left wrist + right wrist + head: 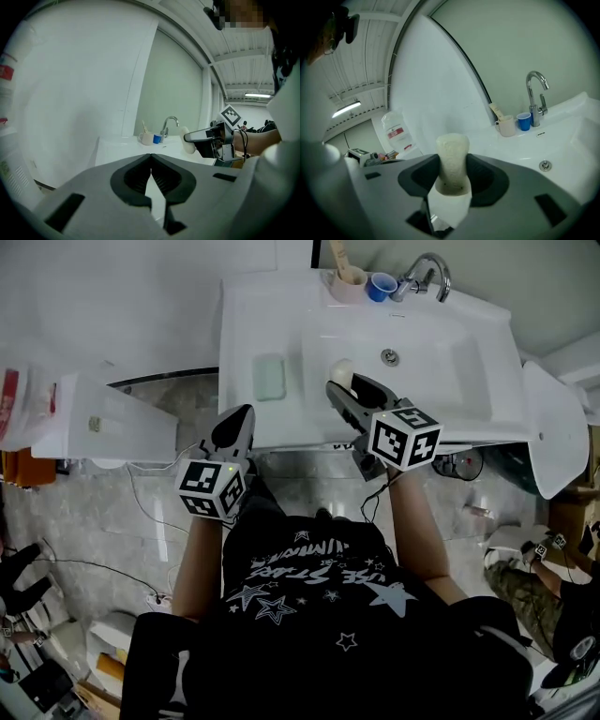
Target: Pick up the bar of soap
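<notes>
The right gripper (451, 183) is clamped on the bar of soap (452, 150), squeezing its flat faces so it stands upright between the jaws, clear of the sink (562, 140) ahead. The left gripper (151, 174), jaws together and empty, looks spare.

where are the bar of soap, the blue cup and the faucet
bar of soap (452, 152), right gripper view, its pale face between the jaws
blue cup (381, 287), head view, its open top
faucet (530, 98), right gripper view, its upright neck
</notes>
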Tool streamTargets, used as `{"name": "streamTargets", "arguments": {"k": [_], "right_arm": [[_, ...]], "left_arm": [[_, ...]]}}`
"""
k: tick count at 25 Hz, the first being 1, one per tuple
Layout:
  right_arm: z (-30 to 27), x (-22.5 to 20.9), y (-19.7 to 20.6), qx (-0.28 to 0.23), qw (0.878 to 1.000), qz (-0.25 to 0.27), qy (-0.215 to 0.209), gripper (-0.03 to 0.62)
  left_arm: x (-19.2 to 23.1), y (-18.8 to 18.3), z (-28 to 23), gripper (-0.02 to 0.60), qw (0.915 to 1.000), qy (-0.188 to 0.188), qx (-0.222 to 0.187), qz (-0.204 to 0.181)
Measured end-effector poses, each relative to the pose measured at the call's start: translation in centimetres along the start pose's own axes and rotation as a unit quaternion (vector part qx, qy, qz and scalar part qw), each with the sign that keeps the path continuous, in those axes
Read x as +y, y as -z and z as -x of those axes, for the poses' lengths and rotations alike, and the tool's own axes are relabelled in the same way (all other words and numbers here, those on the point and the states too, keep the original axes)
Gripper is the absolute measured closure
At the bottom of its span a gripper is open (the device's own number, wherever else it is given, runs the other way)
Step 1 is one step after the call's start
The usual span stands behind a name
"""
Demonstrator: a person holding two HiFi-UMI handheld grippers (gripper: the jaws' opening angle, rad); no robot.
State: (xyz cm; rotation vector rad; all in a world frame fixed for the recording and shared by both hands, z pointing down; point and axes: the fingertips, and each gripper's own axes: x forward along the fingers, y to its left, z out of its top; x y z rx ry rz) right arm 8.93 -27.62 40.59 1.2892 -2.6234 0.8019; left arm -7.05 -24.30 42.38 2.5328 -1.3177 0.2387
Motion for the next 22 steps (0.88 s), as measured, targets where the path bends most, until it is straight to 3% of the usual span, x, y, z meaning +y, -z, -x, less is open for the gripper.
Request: {"name": "streamTargets", "arguments": {"k": [12,22], "right_arm": [[6.7,-0.3,5.5,0.039,0.999,-0.005,-0.034,0.407],[11.2,-0.8,8.5,0.056,0.998,-0.027,-0.029,0.407]], "left_arm": [[-8.1,2.7,3.5,0.572,0.9992,-0.04,-0.002,0.002],[-12.9,5.1,6.8,0.572,0.9979,-0.063,-0.005,0.014]]}}
